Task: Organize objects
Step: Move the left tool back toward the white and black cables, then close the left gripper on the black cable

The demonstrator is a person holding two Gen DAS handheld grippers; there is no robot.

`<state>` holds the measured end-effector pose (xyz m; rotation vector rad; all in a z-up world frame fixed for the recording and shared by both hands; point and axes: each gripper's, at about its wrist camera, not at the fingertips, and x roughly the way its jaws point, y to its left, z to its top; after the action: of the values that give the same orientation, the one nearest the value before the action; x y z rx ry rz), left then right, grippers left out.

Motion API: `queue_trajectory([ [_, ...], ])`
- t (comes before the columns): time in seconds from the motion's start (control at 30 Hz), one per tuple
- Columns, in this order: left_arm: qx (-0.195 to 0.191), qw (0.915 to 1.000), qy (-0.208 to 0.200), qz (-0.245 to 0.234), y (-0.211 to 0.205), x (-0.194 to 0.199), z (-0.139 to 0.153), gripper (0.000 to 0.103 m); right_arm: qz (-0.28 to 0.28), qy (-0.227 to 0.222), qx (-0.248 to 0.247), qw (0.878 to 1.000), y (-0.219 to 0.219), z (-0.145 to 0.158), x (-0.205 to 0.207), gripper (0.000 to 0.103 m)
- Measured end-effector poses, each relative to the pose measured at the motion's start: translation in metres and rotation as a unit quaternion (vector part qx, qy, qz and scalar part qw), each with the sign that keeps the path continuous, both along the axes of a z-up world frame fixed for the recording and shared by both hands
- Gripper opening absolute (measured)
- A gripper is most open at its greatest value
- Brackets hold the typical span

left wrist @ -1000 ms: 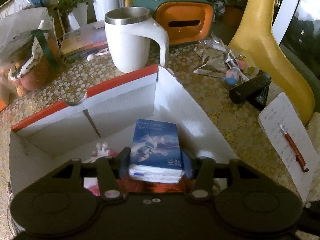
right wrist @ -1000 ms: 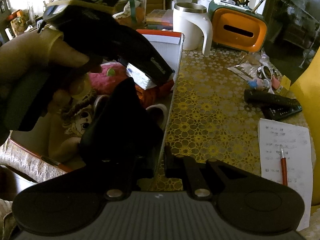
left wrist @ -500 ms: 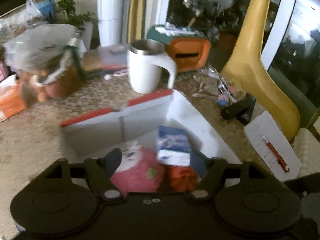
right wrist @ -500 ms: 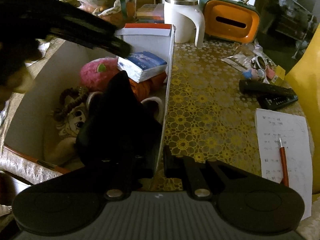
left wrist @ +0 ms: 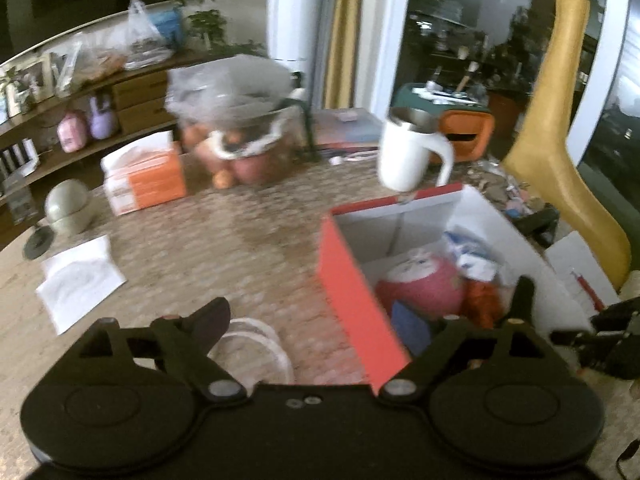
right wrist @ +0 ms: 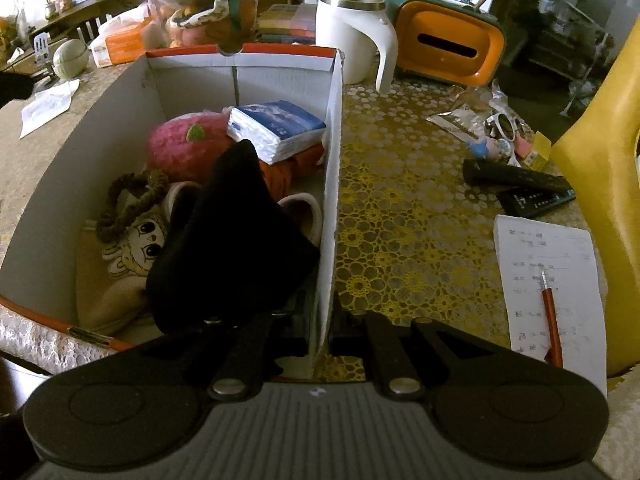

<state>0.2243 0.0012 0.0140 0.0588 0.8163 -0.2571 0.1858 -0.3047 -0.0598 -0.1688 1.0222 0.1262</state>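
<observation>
I read the left hand-held gripper (left wrist: 370,308) as spread wide and empty, up over the surface (left wrist: 224,236). Box (right wrist: 334,184) lies ahead-right of it, long axis running away. Right hand-held gripper (right wrist: 320,320) pinches that box's near wall. Tissue pack (right wrist: 276,128), blue-white and soft, sits inside the box on the far right.

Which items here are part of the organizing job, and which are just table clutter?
In play:
- cardboard box, its wall clamped by the right gripper
- tissue pack, pink plush, both in the box
- left gripper, open, empty

Lying about:
- white mug
- orange tissue holder
- remote
- note sheet, red pen
</observation>
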Motion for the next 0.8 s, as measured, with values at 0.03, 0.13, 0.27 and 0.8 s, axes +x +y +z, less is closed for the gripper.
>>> queue_trajectory([
  [0.03,0.0,1.0,0.002,0.004,0.006,-0.002,-0.001,0.09,-0.002,0.0,-0.001,1.0,0.001,0.0,0.0,0.008],
  [0.13,0.003,0.9999,0.007,0.014,0.022,-0.008,-0.007,0.096,-0.006,0.0,-0.005,1.0,0.001,-0.001,0.001,0.008],
  [0.27,0.006,0.9996,0.012,0.023,0.034,-0.016,-0.021,0.102,-0.01,0.001,-0.009,1.0,0.002,-0.003,0.001,0.008],
  [0.8,-0.001,0.9945,0.051,0.092,0.024,-0.035,-0.107,0.101,-0.009,0.003,-0.011,1.0,0.003,-0.003,0.001,0.008],
])
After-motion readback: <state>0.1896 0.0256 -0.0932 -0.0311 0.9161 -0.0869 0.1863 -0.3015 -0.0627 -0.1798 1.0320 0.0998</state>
